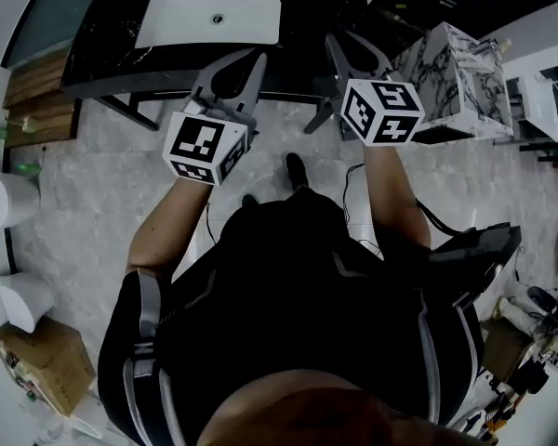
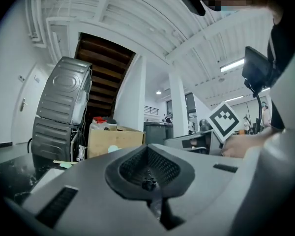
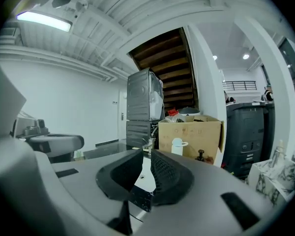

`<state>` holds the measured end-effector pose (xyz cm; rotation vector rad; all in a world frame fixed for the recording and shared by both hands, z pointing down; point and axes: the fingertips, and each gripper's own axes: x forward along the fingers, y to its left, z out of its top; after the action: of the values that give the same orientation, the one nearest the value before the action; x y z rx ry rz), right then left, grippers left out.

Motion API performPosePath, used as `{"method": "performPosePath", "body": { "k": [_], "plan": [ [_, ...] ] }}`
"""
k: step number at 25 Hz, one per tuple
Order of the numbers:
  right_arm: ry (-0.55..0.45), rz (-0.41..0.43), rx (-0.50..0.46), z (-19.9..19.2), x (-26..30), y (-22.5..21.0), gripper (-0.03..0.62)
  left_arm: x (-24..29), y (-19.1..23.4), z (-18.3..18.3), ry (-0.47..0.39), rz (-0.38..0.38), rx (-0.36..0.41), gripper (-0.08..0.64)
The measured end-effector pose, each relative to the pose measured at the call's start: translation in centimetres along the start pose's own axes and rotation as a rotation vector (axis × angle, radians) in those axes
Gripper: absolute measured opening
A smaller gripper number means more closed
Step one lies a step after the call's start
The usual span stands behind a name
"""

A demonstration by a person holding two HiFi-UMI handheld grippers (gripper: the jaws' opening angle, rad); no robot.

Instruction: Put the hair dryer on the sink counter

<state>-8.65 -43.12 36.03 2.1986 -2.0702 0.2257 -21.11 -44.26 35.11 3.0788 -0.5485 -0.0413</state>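
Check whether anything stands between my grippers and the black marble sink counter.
Nothing visible does. The left gripper and right gripper hover at the front edge of the black marble sink counter, near its white rectangular basin. Both are empty; no hair dryer is in view.

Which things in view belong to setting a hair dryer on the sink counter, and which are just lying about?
Job: sink counter; white sink; left gripper, shut; right gripper, jaws slightly apart, empty. No hair dryer is in view.
Lying about: marble-patterned box; cardboard box; stacked grey machines.
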Motion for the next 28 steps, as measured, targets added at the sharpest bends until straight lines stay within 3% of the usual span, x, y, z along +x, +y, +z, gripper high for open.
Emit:
{"method": "performPosePath", "body": {
  "k": [4, 6, 8, 16, 28],
  "plan": [
    [-0.115, -0.101, -0.002, 2.4, -3.4, -0.3, 0.051, -0.7, -0.6, 0.2, -0.004, -0.014, -0.037, 0.002],
    [-0.121, -0.116, 0.001, 2.6, -4.6, -0.4, 0.049, -1.2, -1.1, 0.0, -0.007, -0.013, -0.073, 0.002],
    [-0.116, -0.115, 0.011, 2.6, -5.5, -0.3, 0.049, -1.6, -1.6, 0.1, -0.013, -0.014, -0.093, 0.002],
    [-0.100, -0.101, 0.055, 1.0, -7.5, -1.4, 0.038, -0.5, -2.8, 0.7, 0.004, -0.003, -0.046, 0.002],
    [-0.108, -0.035, 0.012, 1.0, -11.4, -6.2, 0.026, 2.3, -8.3, 2.0, 0.016, 0.080, -0.008, 0.002]
  ]
}}
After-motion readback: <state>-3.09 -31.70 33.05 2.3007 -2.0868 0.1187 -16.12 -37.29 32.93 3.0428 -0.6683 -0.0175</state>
